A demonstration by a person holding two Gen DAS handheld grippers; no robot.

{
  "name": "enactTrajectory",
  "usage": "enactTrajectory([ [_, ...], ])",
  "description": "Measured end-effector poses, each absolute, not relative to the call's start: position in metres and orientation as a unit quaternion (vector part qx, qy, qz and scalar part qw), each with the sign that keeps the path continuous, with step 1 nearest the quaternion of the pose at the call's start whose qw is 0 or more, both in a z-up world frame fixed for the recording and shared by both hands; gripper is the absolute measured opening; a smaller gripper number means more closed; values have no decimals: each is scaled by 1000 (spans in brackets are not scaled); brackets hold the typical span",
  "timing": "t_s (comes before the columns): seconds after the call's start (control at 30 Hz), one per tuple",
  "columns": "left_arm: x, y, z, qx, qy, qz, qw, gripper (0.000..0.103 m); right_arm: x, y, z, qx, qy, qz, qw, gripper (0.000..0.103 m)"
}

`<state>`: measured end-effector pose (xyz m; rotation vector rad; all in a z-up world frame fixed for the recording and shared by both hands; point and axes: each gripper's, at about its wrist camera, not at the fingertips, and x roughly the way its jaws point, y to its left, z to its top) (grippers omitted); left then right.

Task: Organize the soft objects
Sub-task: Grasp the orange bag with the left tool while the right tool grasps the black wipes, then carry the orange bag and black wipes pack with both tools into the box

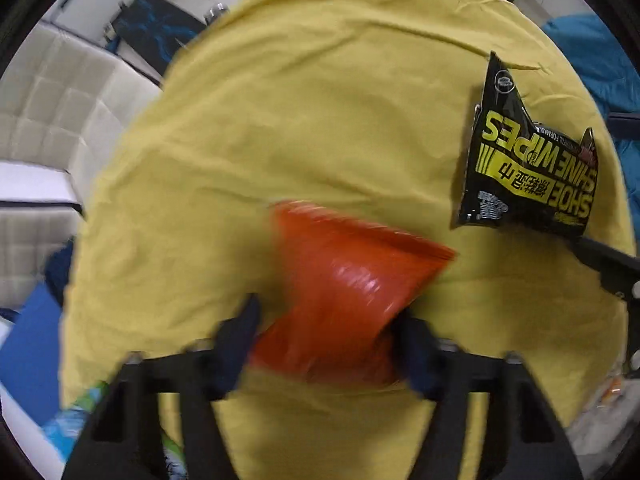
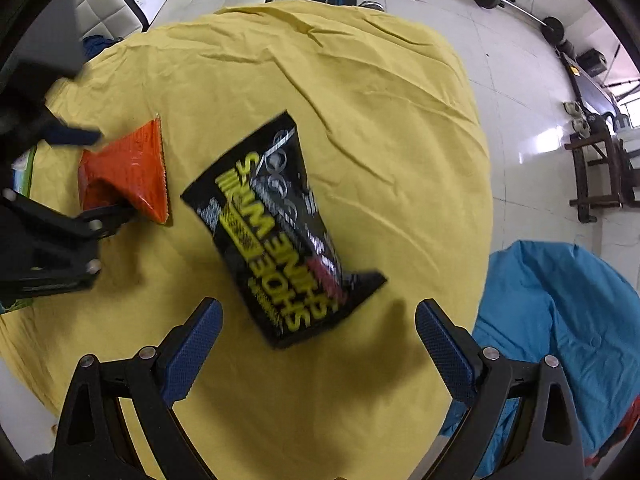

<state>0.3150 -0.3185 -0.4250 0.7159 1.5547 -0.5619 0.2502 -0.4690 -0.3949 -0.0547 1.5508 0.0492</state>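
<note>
Nearest in the left wrist view, the left gripper (image 1: 326,340) pinches the narrow waist of a glossy orange packet (image 1: 344,288), its blue-padded fingers (image 1: 236,340) pressing in from both sides so the foil flares out like a fan beyond them. The packet is motion-blurred here; the right wrist view shows what this one hides, a serrated, crimped far edge on the orange packet (image 2: 132,172).

In the right wrist view the right gripper (image 2: 320,344) stands spread wide, its knurled blue pads (image 2: 196,344) either side of, and apart from, the near end of a black shoe shine wipes pouch (image 2: 280,232). The pouch is crinkled plastic film with yellow lettering and lies flat on the yellow cloth (image 2: 360,100), just right of the orange packet. In the left view the wipes pouch (image 1: 528,160) is sharp and its print readable.

The wrinkled yellow cloth (image 1: 300,100) drapes a rounded surface. Beyond the cloth's right edge lies a blue fabric heap (image 2: 560,320); farther off, a barbell (image 2: 516,4) rests on glossy white tile.
</note>
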Motion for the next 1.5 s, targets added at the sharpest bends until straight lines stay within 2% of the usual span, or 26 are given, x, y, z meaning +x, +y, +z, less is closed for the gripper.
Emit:
enactTrajectory([
  [0.13, 318, -300, -425, 242, 693, -210, 645, 46, 268, -462, -401, -29, 700, 40, 712, 99],
  [0.27, 315, -252, -420, 120, 720, -132, 671, 46, 283, -454, -416, -25, 710, 44, 702, 99],
  [0.33, 308, -234, -420, 81, 724, -108, 677, 46, 286, -451, -425, -22, 717, 29, 696, 91],
  [0.4, 298, -218, -422, 56, 726, -86, 680, 46, 285, -452, -433, -12, 726, 3, 688, 72],
  [0.43, 292, -212, -423, 50, 726, -81, 681, 46, 284, -452, -433, -4, 726, -7, 688, 70],
  [0.57, 278, -204, -423, 57, 715, -73, 693, 46, 271, -466, -436, 113, 751, -39, 650, 63],
  [0.7, 270, -203, -426, 63, 709, -73, 699, 46, 256, -460, -442, 188, 760, -18, 622, 65],
  [1.03, 286, -219, -425, 82, 703, -75, 702, 46, 235, -415, -433, 96, 739, -68, 663, 67],
  [1.1, 285, -222, -420, 84, 702, -75, 703, 45, 231, -411, -430, 95, 733, -74, 669, 60],
  [1.2, 279, -217, -413, 84, 698, -73, 707, 43, 225, -395, -433, 105, 730, -79, 671, 54],
  [1.5, 256, -200, -378, 69, 677, -80, 728, 42, 224, -406, -425, 133, 716, -64, 682, 51],
])
